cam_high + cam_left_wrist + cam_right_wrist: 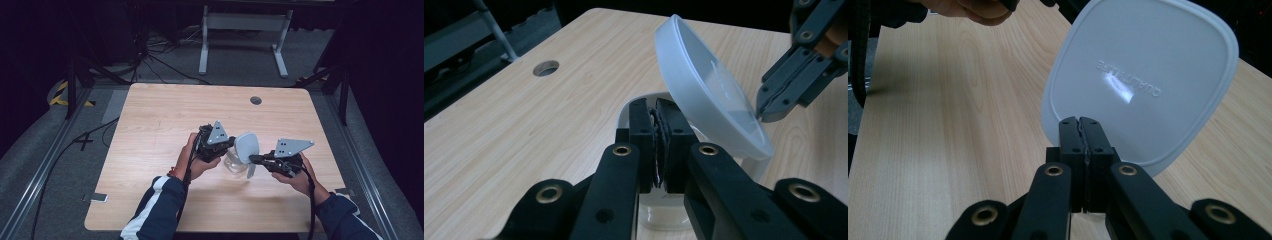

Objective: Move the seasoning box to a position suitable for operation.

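1. Lid (1143,80), a white rounded-square plastic one with raised lettering on its face, is held tilted up off the clear container (234,162); in the high view I see it (246,147) standing nearly on edge between my two grippers, near the middle of the table.
2. My right gripper (1081,125) has its jaws closed tight on the lid's lower edge, the pads pressed together with only the thin rim between them. In the left gripper view that same gripper (763,114) comes in from the right and meets the lid (709,90) at its rim.
3. The container sits on the wooden table (150,125) directly under the raised lid. My left gripper (660,107) is clamped on its near wall, jaws almost fully together, with the container's white-edged rim (624,112) showing just past the tips.
4. In the high view the left gripper (227,145) sits just left of the lid, the right gripper (255,160) just right of it, a hand behind each.
5. A round cable hole (256,100) lies in the tabletop toward the far edge, well apart from the work.
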`<state>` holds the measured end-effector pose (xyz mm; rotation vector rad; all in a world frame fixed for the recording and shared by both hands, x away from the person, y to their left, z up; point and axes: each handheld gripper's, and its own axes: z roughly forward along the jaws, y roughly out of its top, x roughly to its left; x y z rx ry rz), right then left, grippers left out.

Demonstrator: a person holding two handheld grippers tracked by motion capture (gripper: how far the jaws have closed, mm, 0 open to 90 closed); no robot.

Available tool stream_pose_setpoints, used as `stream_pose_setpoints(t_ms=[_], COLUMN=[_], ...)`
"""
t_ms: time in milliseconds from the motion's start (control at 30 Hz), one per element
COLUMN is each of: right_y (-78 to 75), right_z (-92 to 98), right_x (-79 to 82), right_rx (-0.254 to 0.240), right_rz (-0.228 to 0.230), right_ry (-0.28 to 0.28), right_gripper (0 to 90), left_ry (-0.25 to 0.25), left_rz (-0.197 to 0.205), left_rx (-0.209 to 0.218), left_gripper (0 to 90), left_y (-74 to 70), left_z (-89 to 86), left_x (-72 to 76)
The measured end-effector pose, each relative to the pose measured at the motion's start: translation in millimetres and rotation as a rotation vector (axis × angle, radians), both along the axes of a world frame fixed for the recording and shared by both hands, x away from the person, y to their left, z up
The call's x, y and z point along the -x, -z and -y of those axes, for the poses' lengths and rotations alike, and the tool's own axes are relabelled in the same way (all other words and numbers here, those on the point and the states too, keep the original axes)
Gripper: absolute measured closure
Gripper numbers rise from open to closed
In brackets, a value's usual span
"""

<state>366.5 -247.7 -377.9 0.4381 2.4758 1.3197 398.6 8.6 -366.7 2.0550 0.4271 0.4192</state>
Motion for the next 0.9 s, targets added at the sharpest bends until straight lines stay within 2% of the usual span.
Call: stream_pose_setpoints(t_ms=[533,900], right_y=[2.4,3.4], right_z=[2.1,5.8], right_x=[0.5,1.6], right_rx=[0.012,0.022], right_rz=[-0.007,-0.006], right_ry=[0.004,0.013], right_gripper=[90.0,90.0], left_ry=[0.040,0.065], left_rz=[0.020,0.019], left_rx=[-0.012,-0.002], left_gripper=[85.9,85.9], left_y=[-8.3,-9.5], left_z=[8.1,14.6], left_x=[9.9,14.9])
